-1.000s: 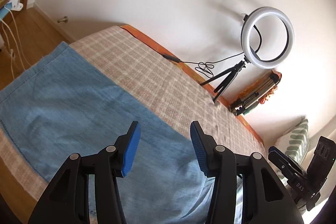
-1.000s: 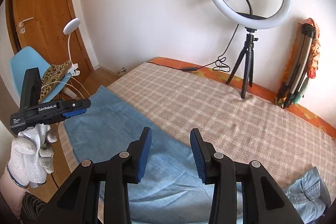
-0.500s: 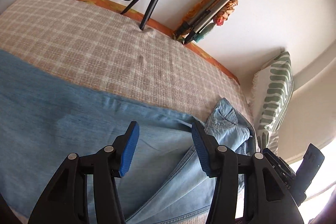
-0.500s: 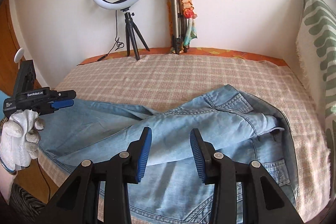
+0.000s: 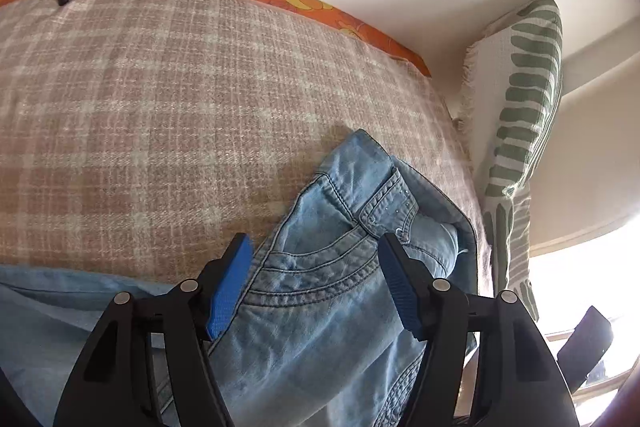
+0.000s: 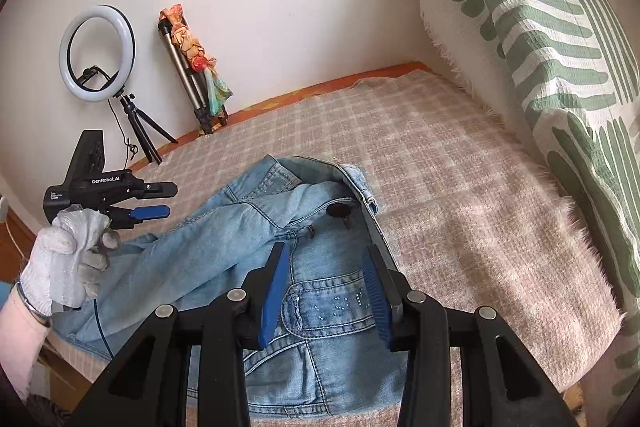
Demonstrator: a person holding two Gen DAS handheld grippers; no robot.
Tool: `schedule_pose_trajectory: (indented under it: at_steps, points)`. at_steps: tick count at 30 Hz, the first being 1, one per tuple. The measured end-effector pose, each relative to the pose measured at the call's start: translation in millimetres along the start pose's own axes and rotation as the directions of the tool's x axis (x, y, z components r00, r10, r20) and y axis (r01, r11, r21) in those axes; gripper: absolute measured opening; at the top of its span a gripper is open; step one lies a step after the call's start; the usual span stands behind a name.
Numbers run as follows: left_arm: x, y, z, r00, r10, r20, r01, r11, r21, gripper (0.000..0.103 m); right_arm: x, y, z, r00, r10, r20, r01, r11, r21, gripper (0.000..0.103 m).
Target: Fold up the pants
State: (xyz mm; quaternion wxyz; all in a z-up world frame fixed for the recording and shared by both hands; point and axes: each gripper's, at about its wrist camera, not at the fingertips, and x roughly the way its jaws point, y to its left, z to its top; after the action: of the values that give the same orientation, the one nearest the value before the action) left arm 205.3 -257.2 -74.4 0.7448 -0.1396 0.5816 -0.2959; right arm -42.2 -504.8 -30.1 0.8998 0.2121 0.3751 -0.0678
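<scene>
Light-blue jeans (image 6: 256, 251) lie rumpled on a checked blanket (image 6: 460, 187), waistband toward the green-striped pillow (image 6: 540, 47). The left gripper (image 5: 312, 283) and right gripper (image 6: 326, 291) hover above the denim, jaws wide and empty.

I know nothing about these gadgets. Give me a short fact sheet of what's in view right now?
Garment: light blue denim pants, rumpled, unfolded
Surface: beige plaid blanket covering a bed
Left gripper: jaws open above the waistband
Right gripper: jaws open, holding nothing
Beside the bed: green-striped white pillow
At the wall: white ring light on a black tripod
</scene>
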Motion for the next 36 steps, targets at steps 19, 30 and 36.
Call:
schedule_pose_trajectory:
  at_steps: [19, 30, 36]
  points:
    - [40.1, -23.6, 5.4, 1.000, 0.010, 0.025, -0.012, 0.996, 0.087, 0.004, -4.7, -51.0, -14.3, 0.997, -0.072, -0.035, 0.074, 0.995, 0.073, 0.040]
    - [-10.6, -87.2, -57.1, 0.980, -0.200, 0.018, 0.189, 0.948, 0.255, 0.003, -10.1, -41.4, -3.8, 0.999, 0.036, 0.011, -0.037, 0.992, 0.124, 0.040]
    - [7.7, -124.5, -119.9, 0.974, -0.206, -0.089, 0.225, 0.895, 0.386, 0.003, -22.7, -54.1, -3.5, 0.972, 0.215, 0.093, -0.231, 0.944, 0.234, 0.053]
